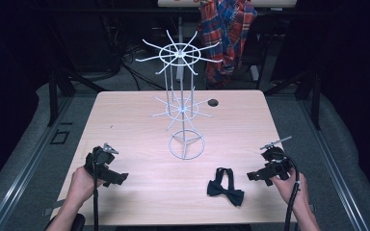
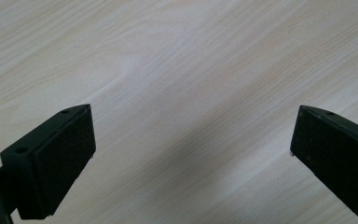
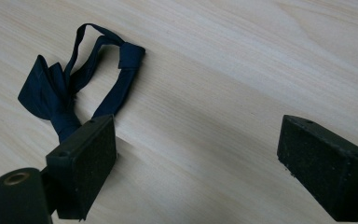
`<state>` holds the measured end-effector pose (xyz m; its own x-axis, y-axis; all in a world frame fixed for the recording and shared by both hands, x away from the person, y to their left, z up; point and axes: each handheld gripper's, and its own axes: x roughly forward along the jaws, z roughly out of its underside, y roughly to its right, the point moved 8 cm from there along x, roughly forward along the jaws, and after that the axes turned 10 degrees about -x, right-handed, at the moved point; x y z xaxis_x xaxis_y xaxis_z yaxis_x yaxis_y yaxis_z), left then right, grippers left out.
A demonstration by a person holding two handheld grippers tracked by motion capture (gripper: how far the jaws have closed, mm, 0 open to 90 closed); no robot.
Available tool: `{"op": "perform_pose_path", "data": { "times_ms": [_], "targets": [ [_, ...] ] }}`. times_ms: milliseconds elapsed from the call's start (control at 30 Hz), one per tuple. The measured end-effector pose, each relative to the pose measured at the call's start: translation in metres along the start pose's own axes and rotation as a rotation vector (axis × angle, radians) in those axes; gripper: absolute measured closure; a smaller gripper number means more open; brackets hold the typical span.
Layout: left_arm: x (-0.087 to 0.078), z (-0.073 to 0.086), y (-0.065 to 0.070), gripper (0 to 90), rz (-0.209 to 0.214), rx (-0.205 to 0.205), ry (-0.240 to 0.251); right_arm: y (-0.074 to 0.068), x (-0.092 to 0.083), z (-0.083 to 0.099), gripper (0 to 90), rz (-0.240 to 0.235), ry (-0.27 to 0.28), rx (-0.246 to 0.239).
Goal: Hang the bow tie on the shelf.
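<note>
High view: one wooden table (image 1: 125, 120) holds one dark bow tie (image 1: 226, 187) near its front edge and one white wire rack (image 1: 181, 103) with two tiers of spokes at the centre. The left gripper (image 1: 120, 179) and the right gripper (image 1: 252, 176) flank the tie.

Left gripper view: jaws spread wide over bare wood, holding nothing.

Right gripper view: jaws spread wide and empty; the tie lies by one pad (image 3: 81, 168).

Bow tie (image 3: 58, 88) lower wing hidden behind the right gripper's (image 3: 196, 154) near jaw in the right gripper view; plaid shirt (image 1: 227, 33) behind the wire rack (image 1: 183, 103) cut off by top edge.
</note>
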<state>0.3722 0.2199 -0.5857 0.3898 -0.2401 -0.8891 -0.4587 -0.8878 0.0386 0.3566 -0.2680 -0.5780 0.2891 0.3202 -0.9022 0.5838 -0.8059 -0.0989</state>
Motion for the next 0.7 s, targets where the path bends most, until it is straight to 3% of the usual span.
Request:
{"op": "perform_pose_path", "data": {
  "times_ms": [400,467,700],
  "targets": [
    [0.000,0.000,-0.002,0.0,-0.003,-0.014,0.009,-0.006,0.005,-0.004,10.9,-0.020,-0.012,-0.016],
    [-0.001,0.001,-0.003,0.0,-0.007,-0.020,0.011,-0.010,0.007,-0.006,9.9,-0.038,-0.001,-0.016],
    [-0.001,0.000,-0.002,0.0,-0.009,-0.021,0.011,-0.015,0.009,-0.010,6.5,-0.036,0.009,-0.020]
  ]
}}
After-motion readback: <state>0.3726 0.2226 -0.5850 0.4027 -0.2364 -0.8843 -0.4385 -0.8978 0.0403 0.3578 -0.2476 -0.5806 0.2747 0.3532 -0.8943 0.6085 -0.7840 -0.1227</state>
